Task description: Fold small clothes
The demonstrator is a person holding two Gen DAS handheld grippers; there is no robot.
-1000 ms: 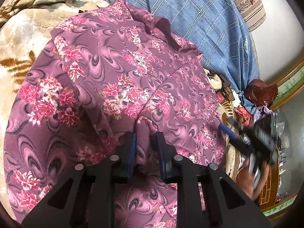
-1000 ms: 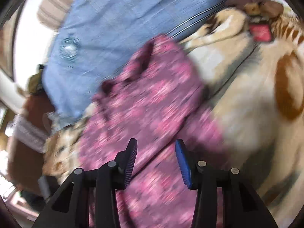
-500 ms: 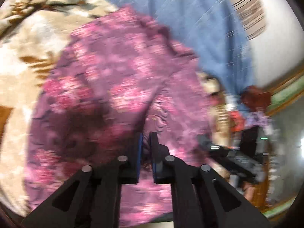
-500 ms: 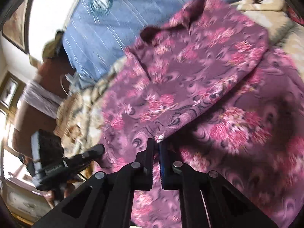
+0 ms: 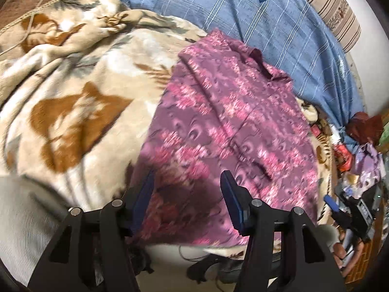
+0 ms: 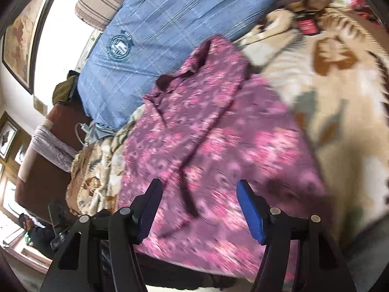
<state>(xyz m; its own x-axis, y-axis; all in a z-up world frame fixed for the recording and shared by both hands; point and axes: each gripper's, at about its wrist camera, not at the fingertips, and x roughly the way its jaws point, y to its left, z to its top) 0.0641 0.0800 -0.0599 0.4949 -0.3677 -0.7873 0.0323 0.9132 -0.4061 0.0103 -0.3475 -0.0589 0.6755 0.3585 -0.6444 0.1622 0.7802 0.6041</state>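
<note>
A purple shirt with pink flowers point(image 5: 231, 121) lies folded lengthwise on a beige and brown blanket point(image 5: 73, 102), collar toward the blue pillow. It also shows in the right wrist view point(image 6: 218, 146). My left gripper point(image 5: 187, 194) is open and empty, above the shirt's near hem. My right gripper point(image 6: 199, 206) is open and empty, above the near end of the shirt. The right gripper also shows at the far right of the left wrist view point(image 5: 350, 209).
A blue checked pillow point(image 5: 279, 29) lies behind the shirt, with a striped pillow point(image 5: 333, 7) beyond it. Clutter of clothes and small items point(image 5: 359, 146) sits at the bed's right side. The blanket point(image 6: 340, 85) spreads wide beside the shirt.
Both grippers, shut on the shirt half a second ago, have opened and let go, and have pulled back toward the near edge of the bed. The shirt now lies narrower.
</note>
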